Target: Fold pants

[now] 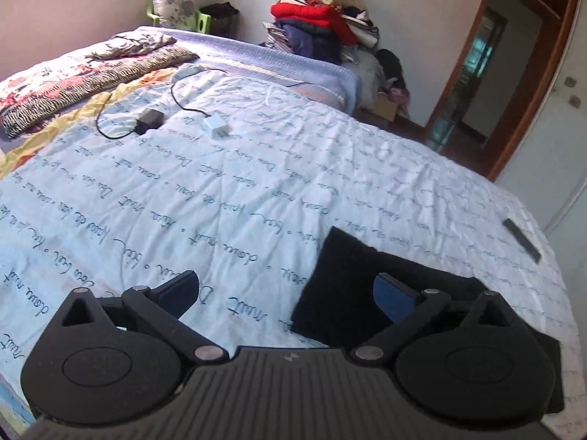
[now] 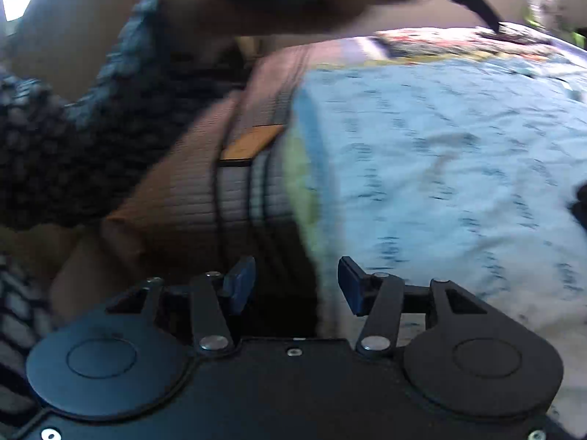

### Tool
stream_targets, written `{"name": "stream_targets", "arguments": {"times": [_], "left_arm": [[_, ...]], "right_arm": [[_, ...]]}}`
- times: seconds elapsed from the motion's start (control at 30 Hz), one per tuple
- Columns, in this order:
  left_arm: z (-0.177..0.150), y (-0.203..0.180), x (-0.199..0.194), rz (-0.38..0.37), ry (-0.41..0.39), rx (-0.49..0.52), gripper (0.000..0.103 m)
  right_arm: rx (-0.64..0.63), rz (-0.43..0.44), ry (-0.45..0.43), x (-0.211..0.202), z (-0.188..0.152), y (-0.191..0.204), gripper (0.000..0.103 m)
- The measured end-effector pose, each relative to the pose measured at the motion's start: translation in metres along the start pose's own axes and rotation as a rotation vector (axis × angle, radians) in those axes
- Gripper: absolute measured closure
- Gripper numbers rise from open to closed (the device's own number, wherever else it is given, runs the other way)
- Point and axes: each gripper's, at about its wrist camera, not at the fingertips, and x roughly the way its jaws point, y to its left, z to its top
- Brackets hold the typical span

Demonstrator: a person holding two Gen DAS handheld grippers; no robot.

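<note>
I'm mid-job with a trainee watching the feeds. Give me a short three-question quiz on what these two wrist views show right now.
1. True or false: the left gripper is clamped on the black pants.
2. Which lies nearest the black pants on the blue quilt? A the white charger B the black adapter C the dark flat bar
3. Fill in: the right gripper holds ____ between its fingers.

Key: 1 false, its jaws stand wide open above the cloth. 2 C. 3 nothing.

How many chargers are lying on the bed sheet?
2: a black charger left of a white charger, both at the far middle of the bed sheet. Others may be hidden.
</note>
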Motion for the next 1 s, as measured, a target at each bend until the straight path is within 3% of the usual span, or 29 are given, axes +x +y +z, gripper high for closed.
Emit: {"name": "stream_targets", "arguments": {"times": [0.1, 0.27, 0.33, 0.43, 0.63, 0.87, 1.0], "left_arm": [[-0.011, 0.001, 0.03, 0.068, 0.031, 0.036, 0.003], [-0.026, -0.008, 0.061, 0.108, 0.019, 0.077, 0.003], [-0.027, -0.016, 0.07, 0.116, 0.014, 0.119, 0.003], [-0.028, -0.028, 0.081, 0.111, 0.003, 0.182, 0.002], [-0.023, -0.039, 0.102, 0.058, 0.031, 0.211, 0.002], [-0.021, -0.05, 0.115, 0.098, 0.013, 0.289, 0.002], [-0.015, -0.039, 0.118, 0.099, 0.002, 0.26, 0.001]], "right_arm": [[0.067, -0.175, -0.017, -0.022, 0.0, -0.012, 0.051], [0.232, -0.619, -0.087, -0.074, -0.011, -0.058, 0.051], [0.234, -0.792, -0.077, -0.08, -0.012, -0.068, 0.051], [0.173, -0.934, -0.05, -0.078, -0.013, -0.073, 0.051], [0.028, -1.023, 0.026, -0.053, -0.007, -0.074, 0.051], [0.025, -1.04, 0.039, -0.044, -0.005, -0.081, 0.051], [-0.008, -1.047, 0.048, -0.033, -0.002, -0.083, 0.048]]}}
